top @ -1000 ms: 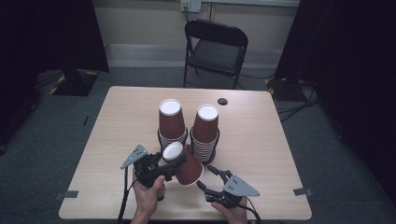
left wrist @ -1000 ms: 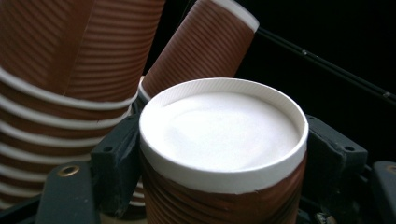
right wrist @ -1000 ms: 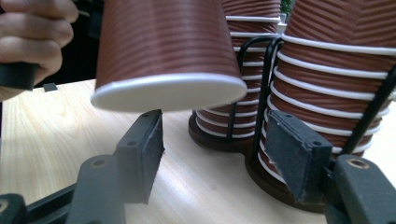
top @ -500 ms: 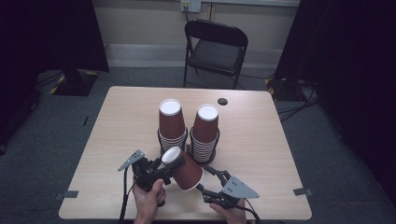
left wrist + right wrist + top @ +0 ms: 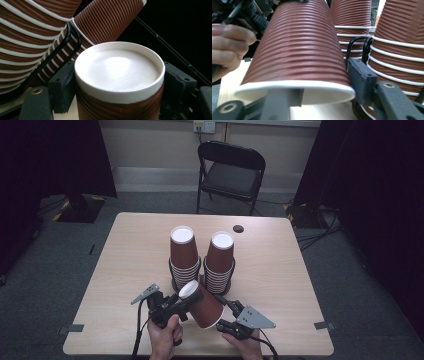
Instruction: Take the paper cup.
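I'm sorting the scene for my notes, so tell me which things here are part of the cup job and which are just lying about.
In the job: the loose cup, held by the left tool, with the right tool at its rim; left stack; right stack.

Lying about: small dark disc on the table; folding chair.

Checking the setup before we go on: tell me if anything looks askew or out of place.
One brown cup is tilted, held off the table in the left gripper near its base. The two cup stacks stand upright. Nothing looks spilled or damaged.
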A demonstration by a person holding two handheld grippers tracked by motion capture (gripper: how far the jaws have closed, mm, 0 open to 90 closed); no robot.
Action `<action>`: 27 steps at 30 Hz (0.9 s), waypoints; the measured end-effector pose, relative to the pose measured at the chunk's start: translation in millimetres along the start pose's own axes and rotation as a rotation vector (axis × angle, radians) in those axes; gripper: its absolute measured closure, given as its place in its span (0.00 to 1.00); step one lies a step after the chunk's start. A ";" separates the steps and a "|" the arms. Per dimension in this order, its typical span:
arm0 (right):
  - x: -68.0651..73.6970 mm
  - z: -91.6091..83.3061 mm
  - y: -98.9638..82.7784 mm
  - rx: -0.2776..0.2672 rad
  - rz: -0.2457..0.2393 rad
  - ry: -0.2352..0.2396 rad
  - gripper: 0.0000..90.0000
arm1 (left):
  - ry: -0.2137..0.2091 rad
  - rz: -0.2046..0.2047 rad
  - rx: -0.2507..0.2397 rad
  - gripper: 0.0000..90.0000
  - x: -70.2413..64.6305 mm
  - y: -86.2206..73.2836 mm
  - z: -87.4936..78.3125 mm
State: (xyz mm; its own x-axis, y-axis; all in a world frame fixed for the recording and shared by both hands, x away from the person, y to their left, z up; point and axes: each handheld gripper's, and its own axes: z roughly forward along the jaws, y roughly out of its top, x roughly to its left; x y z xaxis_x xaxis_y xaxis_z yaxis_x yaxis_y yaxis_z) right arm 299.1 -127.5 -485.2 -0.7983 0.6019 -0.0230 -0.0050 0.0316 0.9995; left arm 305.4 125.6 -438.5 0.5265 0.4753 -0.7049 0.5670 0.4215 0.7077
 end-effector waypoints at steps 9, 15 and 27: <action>1.7 8.4 2.0 -0.007 -0.032 -0.001 0.67 | -0.028 -0.032 0.012 0.26 -0.5 -1.3 0.9; 2.8 8.5 3.2 -0.022 -0.071 -0.019 0.78 | -0.036 -0.020 0.012 0.25 -0.1 -1.5 1.3; 0.2 4.2 3.7 -0.018 -0.069 -0.039 0.91 | -0.030 0.041 0.017 0.21 3.9 0.1 3.6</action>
State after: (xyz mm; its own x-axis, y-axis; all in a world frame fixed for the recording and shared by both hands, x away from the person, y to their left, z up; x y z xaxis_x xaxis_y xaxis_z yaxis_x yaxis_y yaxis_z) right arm 301.3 -123.9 -481.6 -0.7713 0.6296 -0.0927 -0.0706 0.0602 0.9957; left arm 309.8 124.7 -441.4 0.5684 0.4686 -0.6763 0.5548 0.3887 0.7356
